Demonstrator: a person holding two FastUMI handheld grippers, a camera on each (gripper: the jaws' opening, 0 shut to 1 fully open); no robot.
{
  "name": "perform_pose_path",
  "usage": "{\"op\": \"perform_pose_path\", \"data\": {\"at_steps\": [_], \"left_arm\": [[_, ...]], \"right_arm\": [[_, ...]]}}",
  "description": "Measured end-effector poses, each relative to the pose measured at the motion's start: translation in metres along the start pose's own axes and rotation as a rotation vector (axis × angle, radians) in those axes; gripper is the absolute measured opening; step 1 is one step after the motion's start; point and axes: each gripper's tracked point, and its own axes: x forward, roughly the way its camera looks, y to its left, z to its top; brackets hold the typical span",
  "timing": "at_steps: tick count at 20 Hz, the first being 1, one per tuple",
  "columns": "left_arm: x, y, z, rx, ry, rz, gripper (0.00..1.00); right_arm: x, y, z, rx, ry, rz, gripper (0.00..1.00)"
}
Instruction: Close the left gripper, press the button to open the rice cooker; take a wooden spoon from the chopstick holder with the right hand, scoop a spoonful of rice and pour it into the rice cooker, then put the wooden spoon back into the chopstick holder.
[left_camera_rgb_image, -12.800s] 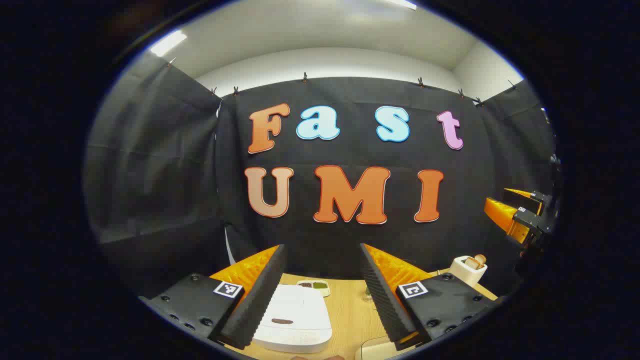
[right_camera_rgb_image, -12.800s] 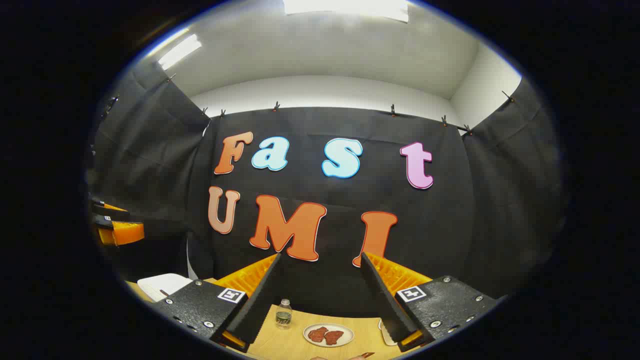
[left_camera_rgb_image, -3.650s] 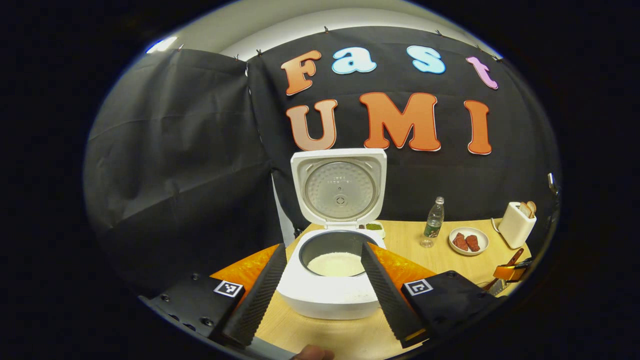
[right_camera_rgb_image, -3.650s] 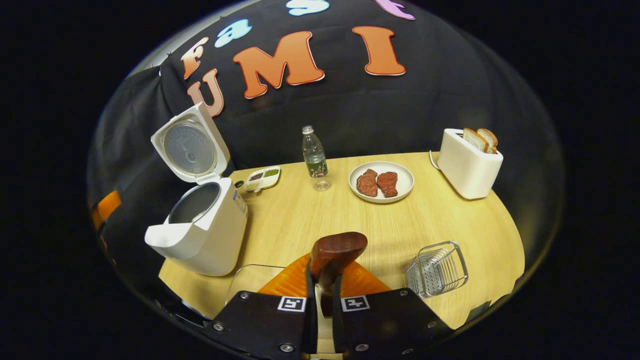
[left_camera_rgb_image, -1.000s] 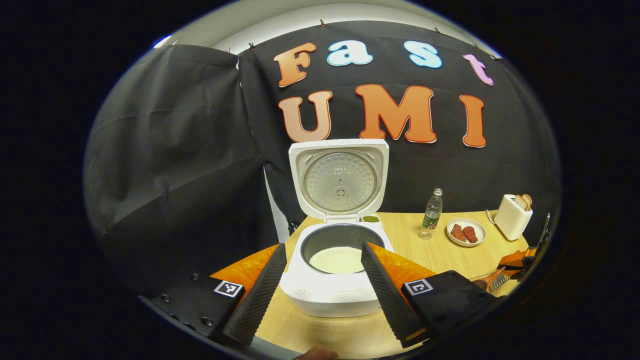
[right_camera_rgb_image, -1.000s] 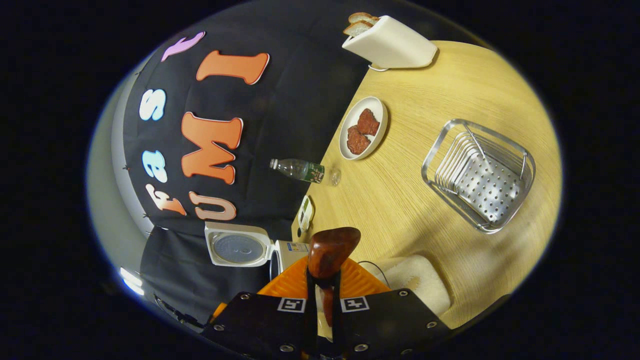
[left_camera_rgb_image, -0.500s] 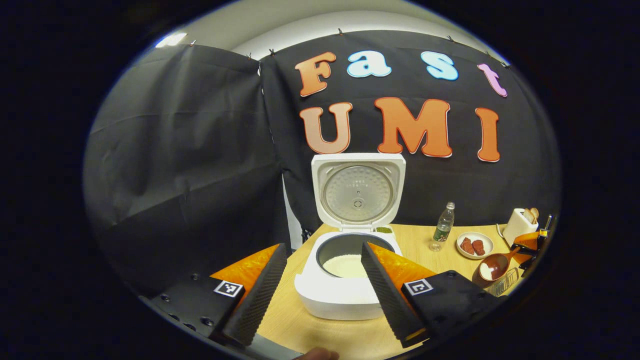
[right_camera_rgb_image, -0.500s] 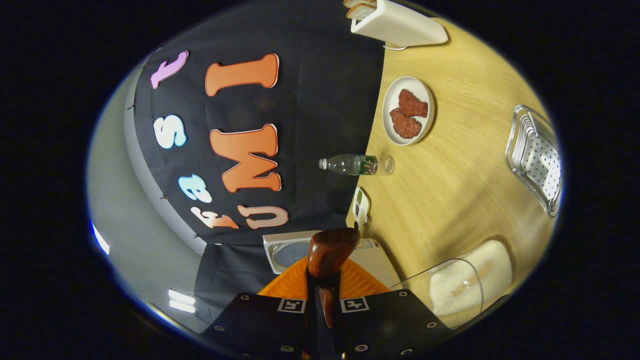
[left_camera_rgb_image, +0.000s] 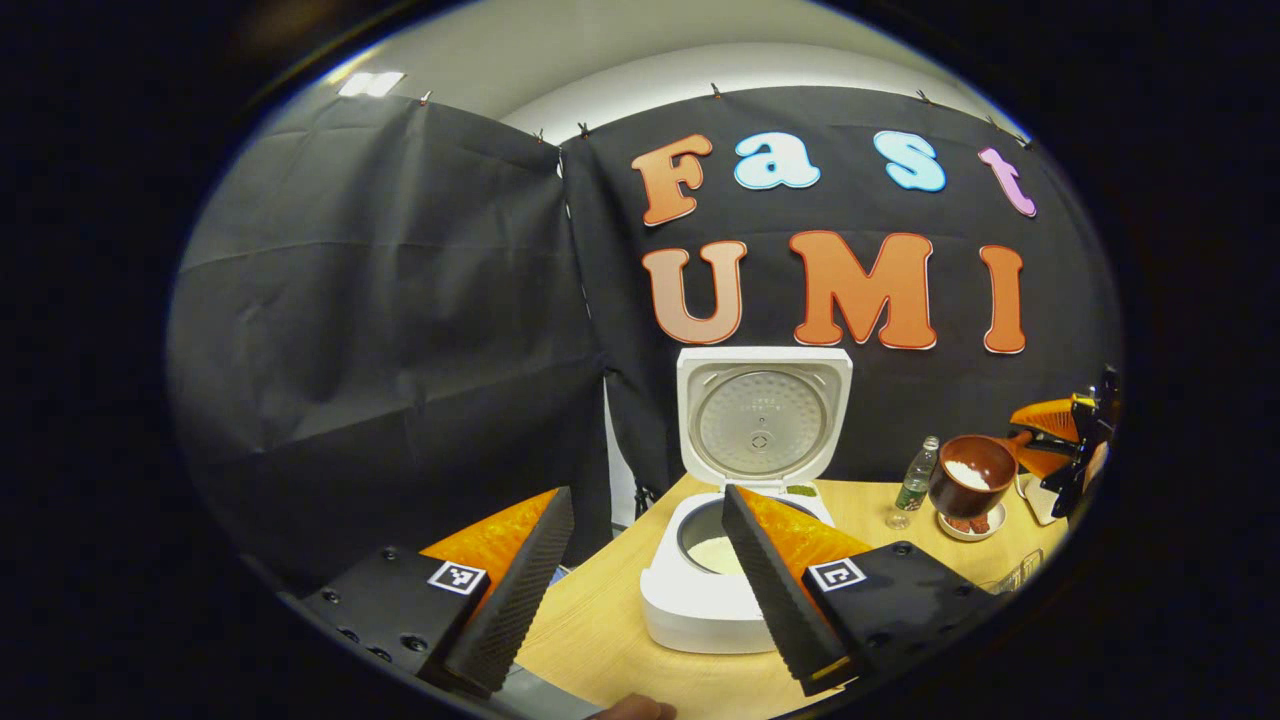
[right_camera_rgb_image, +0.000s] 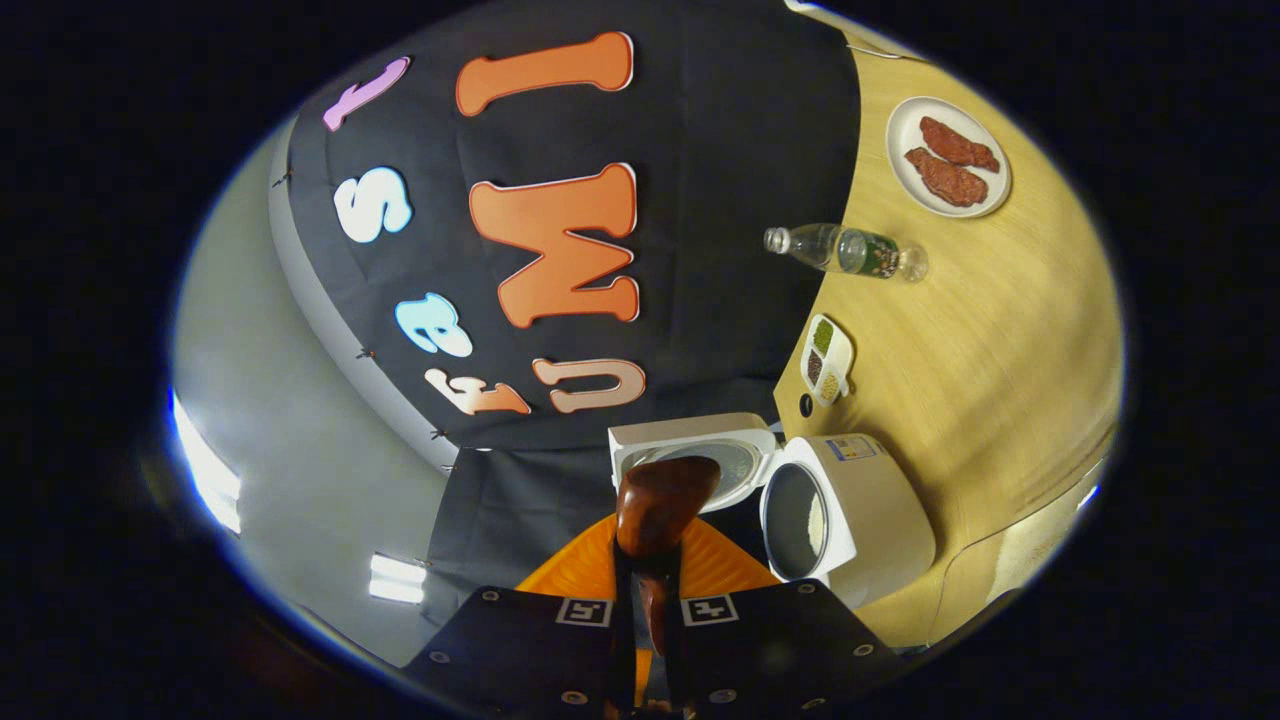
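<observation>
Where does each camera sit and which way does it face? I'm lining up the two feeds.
Left gripper view: rides the left gripper, level, facing the open rice cooker on the table; own jaws apart; right gripper carrying the wooden spoon at right.
Right gripper view: rides the right gripper, rolled sideways, aimed at the rice cooker; jaws clamp the wooden spoon.
Shared: rice cooker, wooden spoon, bottle, plate.
</observation>
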Motion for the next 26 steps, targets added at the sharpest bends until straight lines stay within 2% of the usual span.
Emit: {"op": "perform_pose_path", "data": {"at_steps": [1, 2, 5, 6, 12, 14, 16, 17, 18, 20, 22, 26], "left_arm": [[0.002, 0.006, -0.001, -0.005, 0.001, 0.012, 1.00], [0.003, 0.013, -0.003, -0.011, 0.002, 0.025, 0.96], [0.007, 0.034, -0.009, -0.014, 0.009, 0.067, 0.96], [0.010, 0.040, -0.010, -0.017, 0.011, 0.074, 1.00], [0.026, 0.067, -0.027, -0.025, 0.047, 0.099, 0.96], [0.030, 0.075, -0.031, -0.024, 0.059, 0.107, 1.00], [0.034, 0.082, -0.035, -0.024, 0.070, 0.111, 1.00], [0.036, 0.084, -0.037, -0.024, 0.075, 0.111, 0.96], [0.038, 0.086, -0.039, -0.024, 0.081, 0.110, 1.00], [0.043, 0.088, -0.042, -0.021, 0.090, 0.103, 0.96], [0.047, 0.088, -0.040, -0.017, 0.091, 0.093, 1.00], [0.053, 0.085, -0.041, -0.016, 0.093, 0.060, 1.00]], "right_arm": [[0.013, 0.004, -0.006, -0.010, 0.017, 0.003, 0.11], [0.025, 0.006, -0.012, -0.014, 0.030, 0.000, 0.11], [0.060, 0.004, -0.029, -0.040, 0.060, -0.027, 0.11], [0.068, -0.001, -0.034, -0.056, 0.067, -0.043, 0.11], [0.127, -0.025, -0.056, -0.233, 0.065, -0.160, 0.11], [0.145, -0.035, -0.057, -0.352, 0.051, -0.211, 0.11], [0.160, -0.039, -0.061, -0.519, 0.039, -0.257, 0.11], [0.165, -0.037, -0.064, -0.592, 0.040, -0.268, 0.11], [0.172, -0.031, -0.069, -0.663, 0.040, -0.272, 0.11], [0.184, -0.019, -0.075, -0.801, 0.038, -0.276, 0.11], [0.193, -0.013, -0.088, -0.914, 0.053, -0.279, 0.11], [0.203, -0.011, -0.106, -1.141, 0.092, -0.300, 0.11]]}}
